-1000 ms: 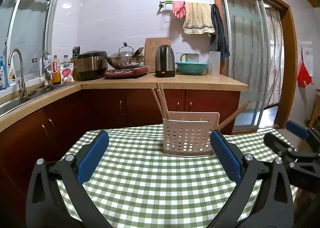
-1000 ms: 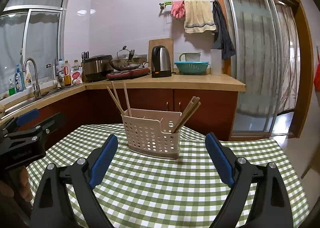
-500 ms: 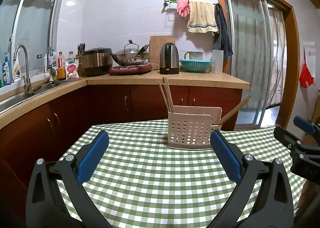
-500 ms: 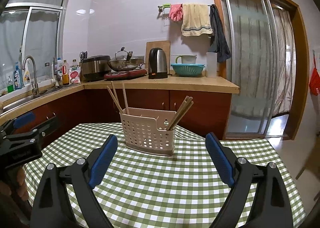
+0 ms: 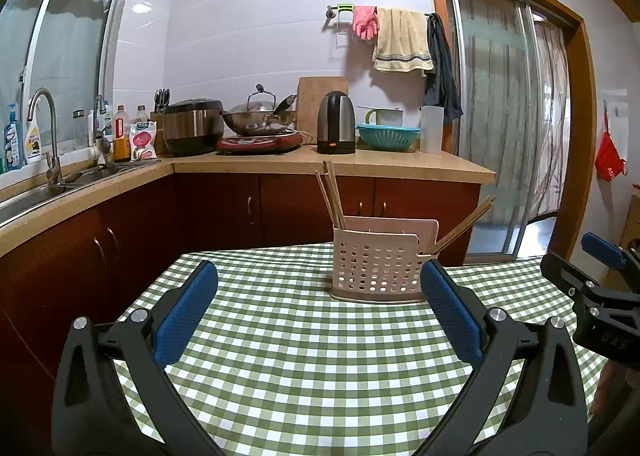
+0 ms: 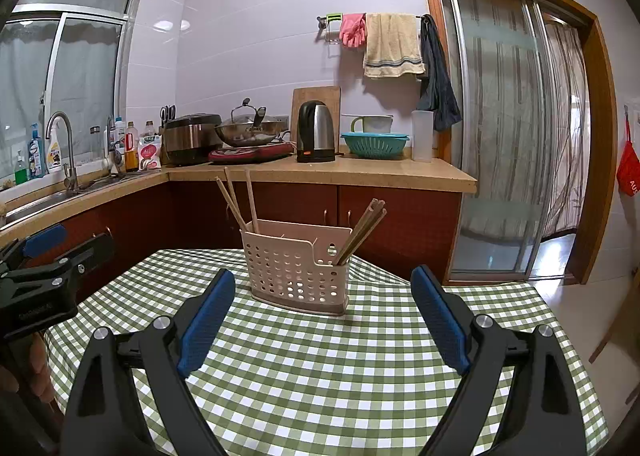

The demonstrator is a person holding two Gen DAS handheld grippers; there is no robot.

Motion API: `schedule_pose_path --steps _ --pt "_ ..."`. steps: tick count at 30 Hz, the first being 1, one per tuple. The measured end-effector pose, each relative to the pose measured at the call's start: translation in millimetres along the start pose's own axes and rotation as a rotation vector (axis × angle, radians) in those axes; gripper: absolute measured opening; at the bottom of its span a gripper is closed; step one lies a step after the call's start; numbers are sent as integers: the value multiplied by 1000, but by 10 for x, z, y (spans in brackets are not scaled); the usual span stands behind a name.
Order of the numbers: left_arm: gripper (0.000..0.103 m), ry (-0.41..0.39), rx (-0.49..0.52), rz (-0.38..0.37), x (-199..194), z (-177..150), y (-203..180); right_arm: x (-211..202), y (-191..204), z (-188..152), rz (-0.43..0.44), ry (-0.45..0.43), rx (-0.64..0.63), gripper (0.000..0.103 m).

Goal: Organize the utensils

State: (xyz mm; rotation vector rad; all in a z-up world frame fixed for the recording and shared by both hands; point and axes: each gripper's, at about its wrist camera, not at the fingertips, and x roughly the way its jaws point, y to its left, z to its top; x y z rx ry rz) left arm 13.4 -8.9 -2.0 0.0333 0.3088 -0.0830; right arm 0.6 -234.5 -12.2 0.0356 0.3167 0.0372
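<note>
A beige perforated utensil basket (image 5: 378, 268) stands on the green checked table (image 5: 304, 356); it also shows in the right wrist view (image 6: 298, 274). Wooden chopsticks stand in its left part (image 5: 330, 195) and lean out of its right part (image 5: 464, 223); the right wrist view shows both bundles (image 6: 236, 199) (image 6: 362, 230). My left gripper (image 5: 318, 308) is open and empty, short of the basket. My right gripper (image 6: 322, 314) is open and empty, also short of the basket. The right gripper shows at the right edge of the left wrist view (image 5: 600, 292).
Behind the table runs a kitchen counter (image 5: 328, 165) with a kettle (image 5: 336, 123), a wok (image 5: 258, 119), a rice cooker (image 5: 192, 129) and a teal colander (image 5: 386, 135). A sink (image 5: 36, 191) is at the left. A sliding glass door (image 6: 508, 135) is at the right.
Both grippers have drawn back and risen a little, so the basket looks smaller and farther. Both stay open and empty. The basket and chopsticks have not moved.
</note>
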Motion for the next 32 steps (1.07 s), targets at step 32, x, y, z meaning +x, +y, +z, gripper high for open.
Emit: schedule_pose_path --steps 32 --pt "99 45 -30 -8 374 -85 116 95 -98 -132 -9 28 18 87"
